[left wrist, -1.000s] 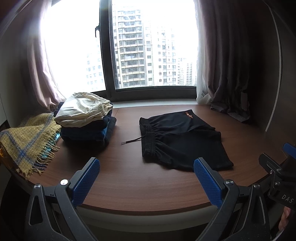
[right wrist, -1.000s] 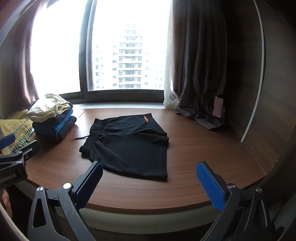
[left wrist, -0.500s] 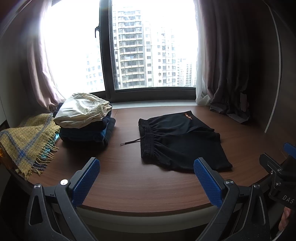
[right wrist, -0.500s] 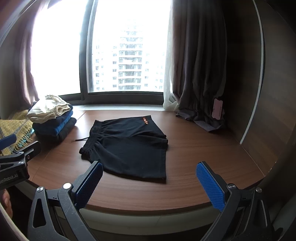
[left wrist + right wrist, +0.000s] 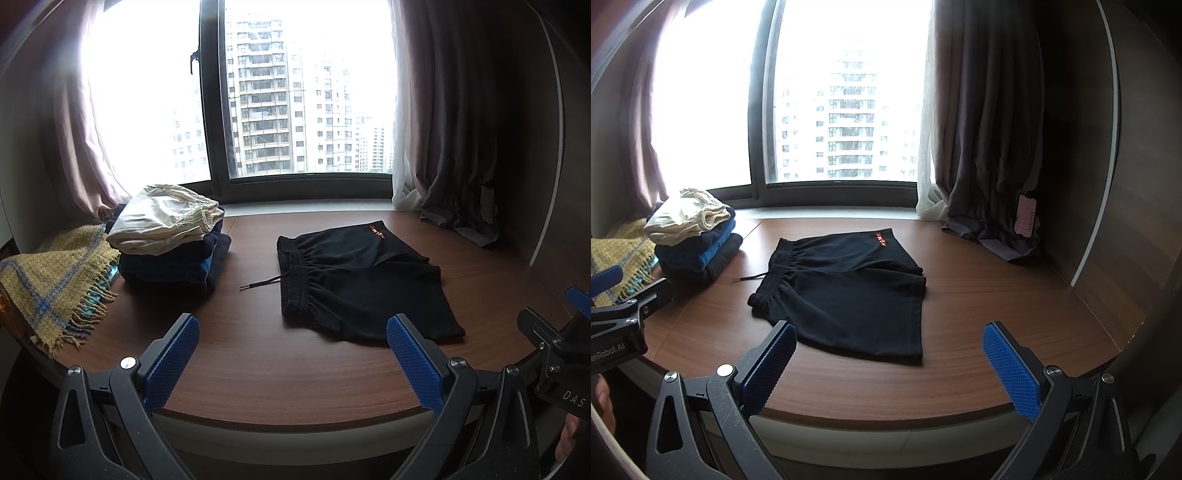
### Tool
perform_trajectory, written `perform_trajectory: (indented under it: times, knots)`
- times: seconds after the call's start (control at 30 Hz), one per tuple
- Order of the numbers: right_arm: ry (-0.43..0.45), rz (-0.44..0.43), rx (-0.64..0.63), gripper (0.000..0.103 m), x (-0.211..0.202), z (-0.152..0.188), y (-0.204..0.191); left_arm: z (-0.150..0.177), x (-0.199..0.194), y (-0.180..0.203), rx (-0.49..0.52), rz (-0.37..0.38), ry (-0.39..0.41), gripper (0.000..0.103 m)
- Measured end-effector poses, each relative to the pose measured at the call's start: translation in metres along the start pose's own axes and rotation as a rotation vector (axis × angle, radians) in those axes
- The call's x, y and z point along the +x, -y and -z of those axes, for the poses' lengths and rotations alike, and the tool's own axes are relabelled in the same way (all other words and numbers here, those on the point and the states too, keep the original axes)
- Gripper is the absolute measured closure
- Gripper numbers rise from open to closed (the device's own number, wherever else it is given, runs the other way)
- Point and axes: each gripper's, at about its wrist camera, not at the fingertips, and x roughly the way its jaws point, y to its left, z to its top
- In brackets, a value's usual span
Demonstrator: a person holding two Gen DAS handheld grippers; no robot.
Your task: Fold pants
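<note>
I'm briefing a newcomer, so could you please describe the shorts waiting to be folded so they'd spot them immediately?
On the wooden table below the window, the black shorts lie spread flat near the middle. Unlike the stack of folded clothes to their left, they lie alone and have orange lettering at one hem.

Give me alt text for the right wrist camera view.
Black shorts lie flat on a wooden table before a window, beyond the open, empty right gripper. A stack of folded clothes sits at left.
</note>
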Motion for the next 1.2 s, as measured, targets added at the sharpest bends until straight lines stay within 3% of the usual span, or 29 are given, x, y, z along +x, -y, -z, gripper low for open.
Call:
perform_trajectory:
  times: [0.5,0.73,1.0,1.2]
  knots:
    - [-0.029,-0.024,-0.003,0.001,0.02,0.002,0.006,0.003,0.017,0.003,-0.012,-0.055,-0.033,0.0]
    - [-0.07,-0.027,0.01,0.001,0.047,0.008,0.014,0.009,0.035,0.006,-0.037,-0.113,-0.059,0.0]
    - [-0.101,-0.097,-0.015,0.001,0.079,0.007,0.02,0.005,0.052,0.013,-0.056,-0.172,-0.066,0.001]
    - [-0.123,-0.116,-0.005,0.001,0.101,0.004,0.024,-0.001,0.068,0.009,-0.063,-0.183,-0.083,0.004]
